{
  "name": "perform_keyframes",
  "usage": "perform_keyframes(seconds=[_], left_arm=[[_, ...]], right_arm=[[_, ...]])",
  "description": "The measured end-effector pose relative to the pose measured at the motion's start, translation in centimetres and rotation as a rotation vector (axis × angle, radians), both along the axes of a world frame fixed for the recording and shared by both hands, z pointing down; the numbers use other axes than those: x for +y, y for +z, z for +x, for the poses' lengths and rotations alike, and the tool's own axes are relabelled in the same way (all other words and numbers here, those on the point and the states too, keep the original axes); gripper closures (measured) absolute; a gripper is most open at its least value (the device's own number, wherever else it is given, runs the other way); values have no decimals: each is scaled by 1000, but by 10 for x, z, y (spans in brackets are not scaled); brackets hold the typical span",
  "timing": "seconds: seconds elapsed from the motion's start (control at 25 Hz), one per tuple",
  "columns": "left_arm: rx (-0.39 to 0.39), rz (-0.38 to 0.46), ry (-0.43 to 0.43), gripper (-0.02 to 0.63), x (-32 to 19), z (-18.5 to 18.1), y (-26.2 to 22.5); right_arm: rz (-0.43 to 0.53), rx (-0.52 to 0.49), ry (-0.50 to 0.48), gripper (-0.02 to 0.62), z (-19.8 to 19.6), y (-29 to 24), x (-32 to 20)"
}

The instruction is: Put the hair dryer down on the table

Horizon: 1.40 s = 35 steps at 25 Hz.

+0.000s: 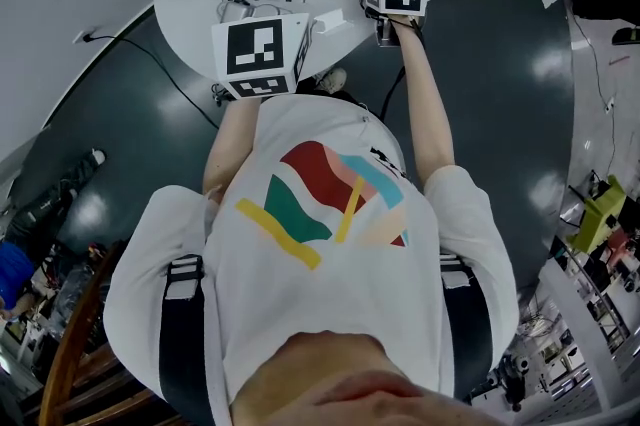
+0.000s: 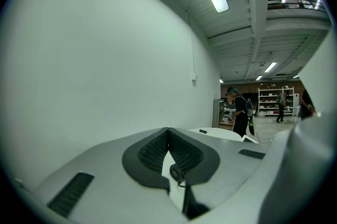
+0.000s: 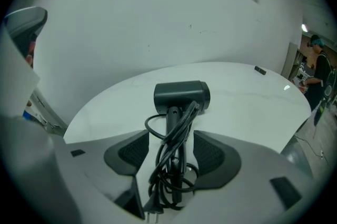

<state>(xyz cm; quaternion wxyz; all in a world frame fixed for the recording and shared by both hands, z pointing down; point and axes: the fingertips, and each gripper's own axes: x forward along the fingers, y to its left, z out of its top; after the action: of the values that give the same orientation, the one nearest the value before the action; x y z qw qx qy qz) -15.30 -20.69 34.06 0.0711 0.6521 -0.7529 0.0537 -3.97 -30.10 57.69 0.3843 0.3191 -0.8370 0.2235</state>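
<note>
All but done: the hair dryer (image 3: pixel 179 107) lies on the surface (image 3: pixel 253 97), untouched between the wide-spread jaws of the right tool (image 3: pixel 171 143); the left tool (image 2: pixel 168 136), tips together, holds nothing; only pulling clear remains.

White T-shirt (image 1: pixel 330 314) with multicoloured striped print (image 1: pixel 325 199), black shoulder straps (image 1: pixel 186 344).

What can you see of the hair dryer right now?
The hair dryer is dark matte, plastic-looking, with a short barrel head and straight handle. It lies on the white round table, its black cord coiled loosely along the handle, plug nearest the camera. The right gripper straddles the handle, jaws apart, pads not pressing it.
</note>
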Motion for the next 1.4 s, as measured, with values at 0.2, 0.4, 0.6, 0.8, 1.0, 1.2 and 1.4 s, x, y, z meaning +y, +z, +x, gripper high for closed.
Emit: perform_keyframes(seconds=[0.2, 0.4, 0.6, 0.8, 1.0, 1.2, 1.4], left_arm=[[-8, 12, 14, 591, 0, 5, -8], [-14, 20, 32, 591, 3, 10, -12], [-20, 34, 45, 589, -5, 17, -15], [-25, 48, 57, 591, -2, 23, -21], [-31, 56, 65, 591, -1, 26, -19], [-36, 80, 67, 589, 0, 28, -33], [-46, 98, 70, 591, 3, 32, -45]], right_arm=[[63, -110, 33, 331, -4, -47, -3], [165, -225, 67, 333, -4, -103, 0], [314, -339, 121, 373, 9, -163, 0], [486, -437, 176, 465, 27, -226, 11], [660, -477, 227, 561, 45, -263, 26], [783, -509, 219, 580, 56, -287, 47], [782, -519, 214, 584, 60, -284, 59]])
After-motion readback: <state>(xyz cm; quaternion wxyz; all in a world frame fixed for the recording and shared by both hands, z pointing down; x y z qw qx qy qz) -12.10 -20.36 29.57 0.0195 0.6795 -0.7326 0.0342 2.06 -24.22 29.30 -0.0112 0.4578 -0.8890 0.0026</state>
